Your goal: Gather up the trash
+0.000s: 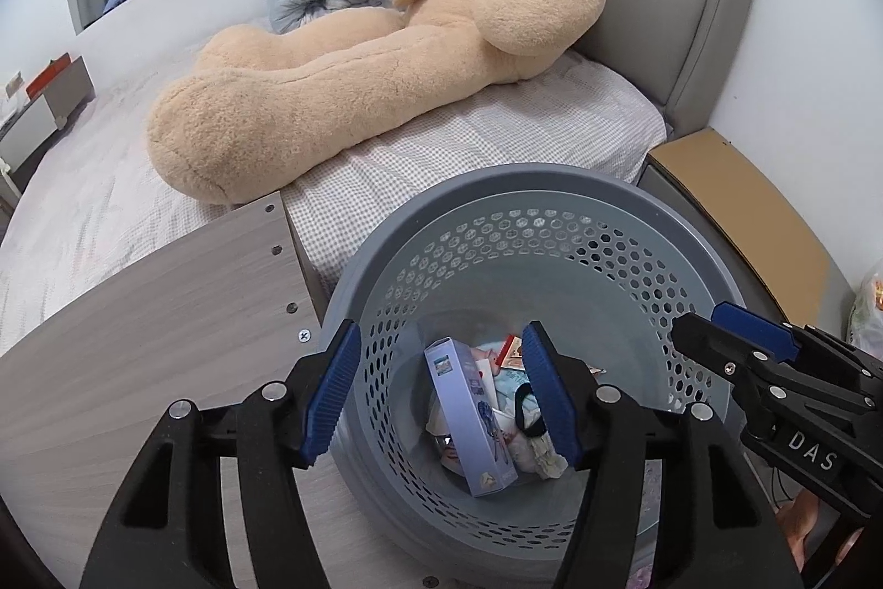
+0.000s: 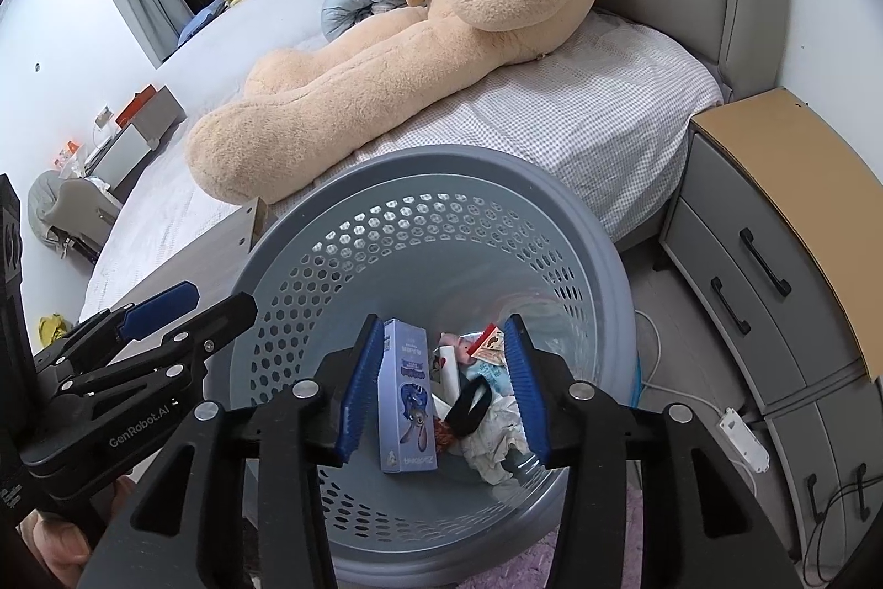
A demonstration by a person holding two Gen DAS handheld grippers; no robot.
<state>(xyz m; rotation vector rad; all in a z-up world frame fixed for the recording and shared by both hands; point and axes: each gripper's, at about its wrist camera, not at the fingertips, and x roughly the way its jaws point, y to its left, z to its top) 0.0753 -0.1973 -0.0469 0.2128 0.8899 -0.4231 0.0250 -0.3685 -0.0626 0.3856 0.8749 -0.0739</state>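
Hovering side by side over the grey perforated bin (image 1: pixel 552 224), both tools tilt steeply down toward its inside. Left gripper (image 1: pixel 441 401): jaws apart, nothing between the blue pads. Right gripper (image 2: pixel 444 387): jaws apart too, likewise empty. No earlier view to compare.

Trash lies at the bin's bottom: a pale blue carton (image 2: pixel 407 396) leaning on end, crumpled white paper (image 2: pixel 491 440), a black band (image 2: pixel 469 401), a small red-and-tan wrapper (image 2: pixel 491 341).

Bin stands beside a wood-grain panel (image 1: pixel 138 313), against the bed (image 1: pixel 496 136). Beyond, a large tan plush bear (image 1: pixel 358 64) sprawls across the checked sheet; nightstand (image 2: pixel 772 230) at right.
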